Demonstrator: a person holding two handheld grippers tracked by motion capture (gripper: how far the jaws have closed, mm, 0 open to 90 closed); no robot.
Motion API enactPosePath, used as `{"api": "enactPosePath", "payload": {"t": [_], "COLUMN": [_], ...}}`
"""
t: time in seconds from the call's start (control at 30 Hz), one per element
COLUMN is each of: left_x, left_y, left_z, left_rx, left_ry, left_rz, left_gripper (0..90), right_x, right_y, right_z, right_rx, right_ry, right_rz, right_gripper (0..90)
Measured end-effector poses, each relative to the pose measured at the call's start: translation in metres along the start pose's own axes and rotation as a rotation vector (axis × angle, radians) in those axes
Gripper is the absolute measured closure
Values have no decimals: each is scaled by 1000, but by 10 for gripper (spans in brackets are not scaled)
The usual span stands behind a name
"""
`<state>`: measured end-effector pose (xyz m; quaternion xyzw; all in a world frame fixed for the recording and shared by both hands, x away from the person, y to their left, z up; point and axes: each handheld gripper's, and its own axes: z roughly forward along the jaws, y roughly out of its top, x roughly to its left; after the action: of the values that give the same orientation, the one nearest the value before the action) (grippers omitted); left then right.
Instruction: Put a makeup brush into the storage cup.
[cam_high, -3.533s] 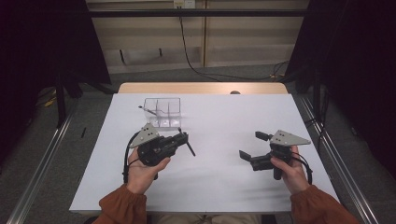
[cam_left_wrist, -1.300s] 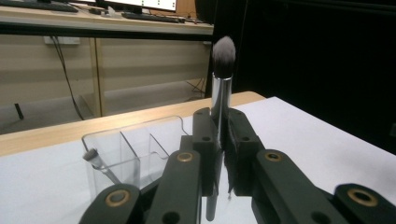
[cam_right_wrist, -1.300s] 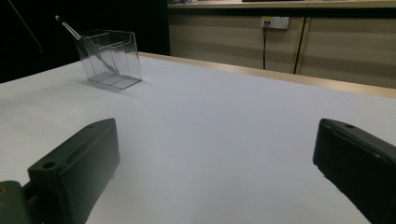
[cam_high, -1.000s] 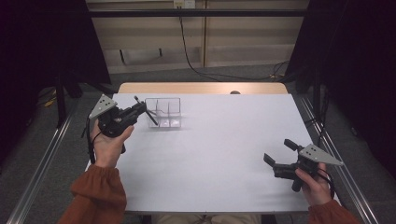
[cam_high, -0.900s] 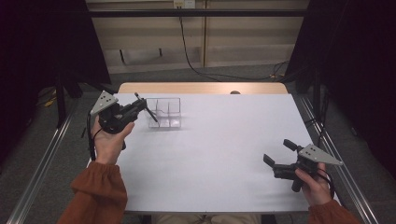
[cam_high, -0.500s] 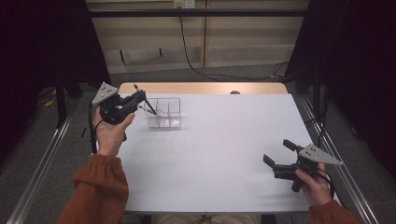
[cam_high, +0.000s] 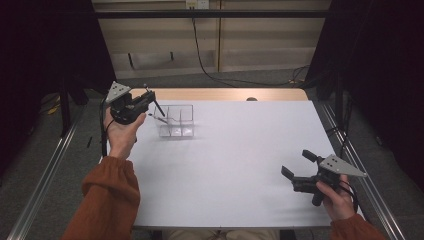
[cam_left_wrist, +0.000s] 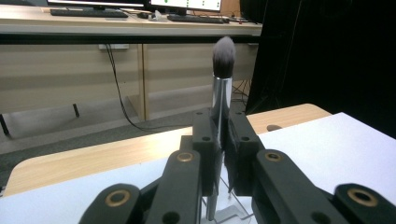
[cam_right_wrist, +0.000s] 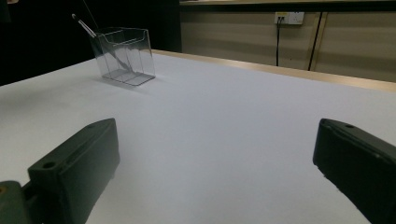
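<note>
Standing beside brush (cam_left_wrist: 222, 70), clear organizer (cam_high: 176, 121), cable (cam_high: 205, 55)

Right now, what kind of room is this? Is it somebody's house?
Probably not a house; it looks like a lab or workshop set up for recording. A table with a plain white top stands between dark curtains, and a desk with monitors and keyboards runs along the back wall.

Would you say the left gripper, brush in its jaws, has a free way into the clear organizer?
Probably yes: the left gripper holds the brush beside the clear organizer, whose top is open; one slanted stick already occupies it.
</note>
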<state>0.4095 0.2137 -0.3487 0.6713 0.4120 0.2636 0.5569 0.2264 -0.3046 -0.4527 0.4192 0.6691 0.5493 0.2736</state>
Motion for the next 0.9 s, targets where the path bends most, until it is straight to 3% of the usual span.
{"api": "enactPosePath", "payload": {"t": [0.33, 0.9], "left_x": [8, 6], "left_y": [-7, -18], "left_z": [10, 22], "left_rx": [38, 99], "left_ry": [20, 10], "left_rz": [-1, 11], "left_gripper": [841, 841], "right_x": [0, 0], "right_y": [0, 0], "right_z": [0, 0], "right_rx": [0, -1], "right_ry": [2, -1], "right_rz": [1, 2], "right_gripper": [1, 2]}}
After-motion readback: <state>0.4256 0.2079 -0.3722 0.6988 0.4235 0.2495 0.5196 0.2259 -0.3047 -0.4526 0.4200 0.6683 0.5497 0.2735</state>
